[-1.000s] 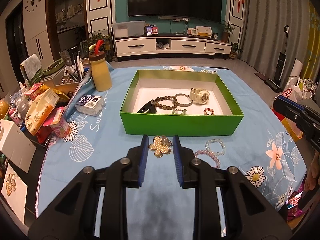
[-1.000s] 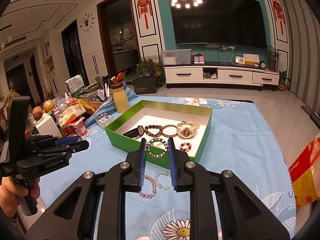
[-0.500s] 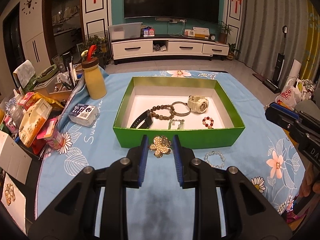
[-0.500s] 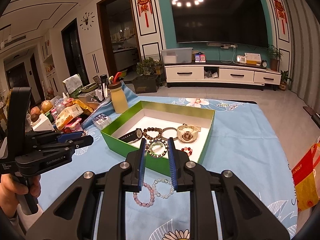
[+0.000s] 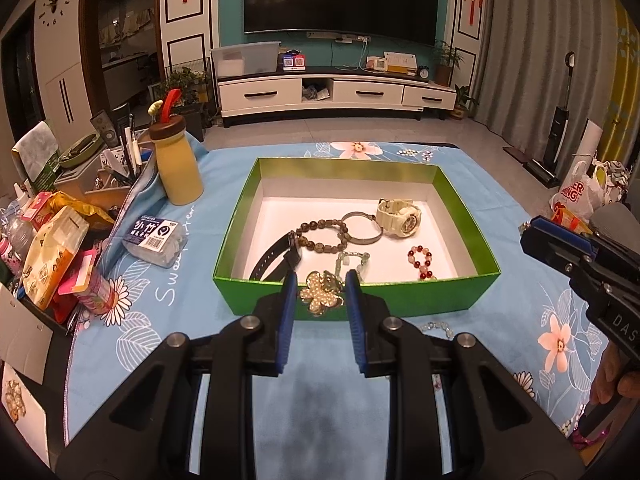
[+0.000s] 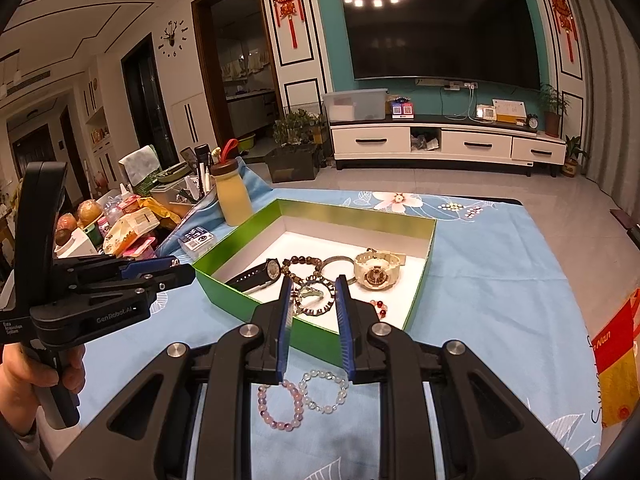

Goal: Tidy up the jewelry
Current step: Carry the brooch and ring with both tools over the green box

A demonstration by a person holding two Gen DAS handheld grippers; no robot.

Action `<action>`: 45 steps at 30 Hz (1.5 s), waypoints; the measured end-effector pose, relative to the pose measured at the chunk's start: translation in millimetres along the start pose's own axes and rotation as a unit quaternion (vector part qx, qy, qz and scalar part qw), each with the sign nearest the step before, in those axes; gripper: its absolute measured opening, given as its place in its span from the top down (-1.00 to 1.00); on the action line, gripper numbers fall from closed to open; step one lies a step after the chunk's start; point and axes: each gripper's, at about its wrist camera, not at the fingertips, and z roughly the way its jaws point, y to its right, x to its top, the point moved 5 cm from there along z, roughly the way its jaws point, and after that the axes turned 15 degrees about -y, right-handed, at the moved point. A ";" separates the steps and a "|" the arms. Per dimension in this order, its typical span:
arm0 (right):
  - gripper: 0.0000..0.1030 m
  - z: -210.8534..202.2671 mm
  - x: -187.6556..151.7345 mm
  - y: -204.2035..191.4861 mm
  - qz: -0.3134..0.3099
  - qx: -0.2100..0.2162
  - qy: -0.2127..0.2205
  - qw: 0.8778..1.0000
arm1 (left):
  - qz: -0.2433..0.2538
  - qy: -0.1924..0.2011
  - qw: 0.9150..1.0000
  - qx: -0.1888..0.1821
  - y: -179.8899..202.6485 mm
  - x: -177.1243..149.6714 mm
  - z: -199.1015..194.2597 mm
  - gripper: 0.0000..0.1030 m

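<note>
Progress view, jewelry sorting. Left gripper (image 5: pixel 320 294) is clamped on a pearl flower brooch (image 5: pixel 322 293), carried at the near wall of the green box (image 5: pixel 468 224). Right gripper (image 6: pixel 313 300) is clamped on a dark ring-shaped bracelet (image 6: pixel 316 300), held over the box's near-left wall.

Already lying in the box, read from the left wrist view with the box centre as dial: cream watch (image 5: pixel 398 216) at 1 o'clock, silver bangle (image 5: pixel 362 227) near 12 o'clock, brown bead bracelet (image 5: pixel 320 235) at 10 o'clock, black watch (image 5: pixel 276 258) at 8 o'clock, green bead piece (image 5: pixel 354 260) at 6 o'clock, red bead bracelet (image 5: pixel 422 260) at 4 o'clock.

Remaining on the blue floral tablecloth (image 6: pixel 500 280), outside the box at 6 o'clock in the right wrist view: pink bead bracelet (image 6: pixel 280 408) and pale bead bracelet (image 6: pixel 325 391), touching each other.

Judgement: 6 pieces stored, 2 in transit, 2 left; the task appears past its midpoint.
</note>
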 end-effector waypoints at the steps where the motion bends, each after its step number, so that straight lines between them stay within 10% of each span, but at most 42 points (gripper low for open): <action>1: 0.59 1.4 0.8 0.5 0.000 0.000 0.000 1.000 | 0.000 0.000 1.000 -0.001 -0.5 1.3 0.9 0.53; 45: 0.59 87.3 31.1 18.5 0.023 0.036 -0.067 0.997 | -0.040 -0.039 0.998 -0.022 -32.0 83.4 84.2 0.53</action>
